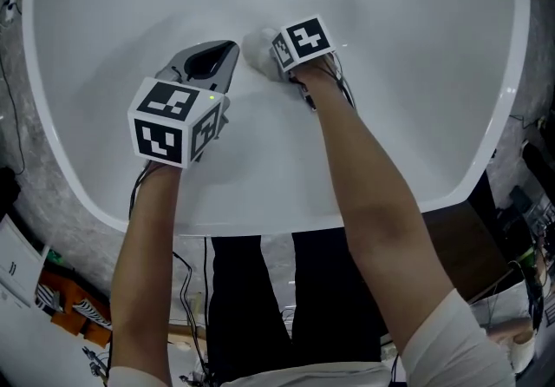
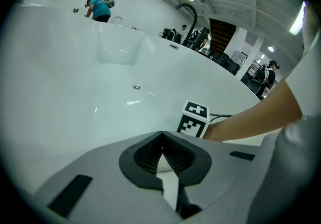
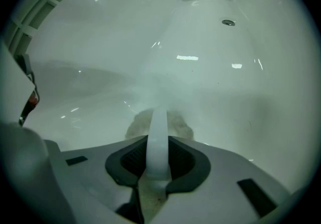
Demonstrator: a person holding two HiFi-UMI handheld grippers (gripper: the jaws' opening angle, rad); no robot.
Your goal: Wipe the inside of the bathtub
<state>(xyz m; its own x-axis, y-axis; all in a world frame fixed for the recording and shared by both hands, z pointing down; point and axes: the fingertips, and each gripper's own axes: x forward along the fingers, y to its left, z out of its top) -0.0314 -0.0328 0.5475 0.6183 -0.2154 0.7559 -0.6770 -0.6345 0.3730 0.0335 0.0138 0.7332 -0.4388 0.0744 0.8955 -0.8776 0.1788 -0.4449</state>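
Observation:
The white bathtub (image 1: 399, 73) fills the head view, and both grippers are inside it. My right gripper (image 1: 269, 53) is shut on the white handle (image 3: 158, 137) of a pale fuzzy scrubbing pad (image 3: 178, 126), which presses on the tub's inner surface (image 3: 225, 77). In the head view the pad (image 1: 256, 49) shows as a light lump just past the right marker cube (image 1: 303, 40). My left gripper (image 1: 229, 50) hovers close to the left of it, with its jaws together and nothing between them (image 2: 161, 133). The left gripper view shows the right marker cube (image 2: 194, 119) and forearm.
A small round fitting (image 2: 136, 87) sits on the far tub wall, also seen as a drain (image 3: 228, 22). The tub's near rim (image 1: 260, 225) runs in front of the person's legs. A curved black faucet (image 2: 188, 9) and people stand beyond the far rim. Cables and clutter (image 1: 52, 298) lie on the floor at left.

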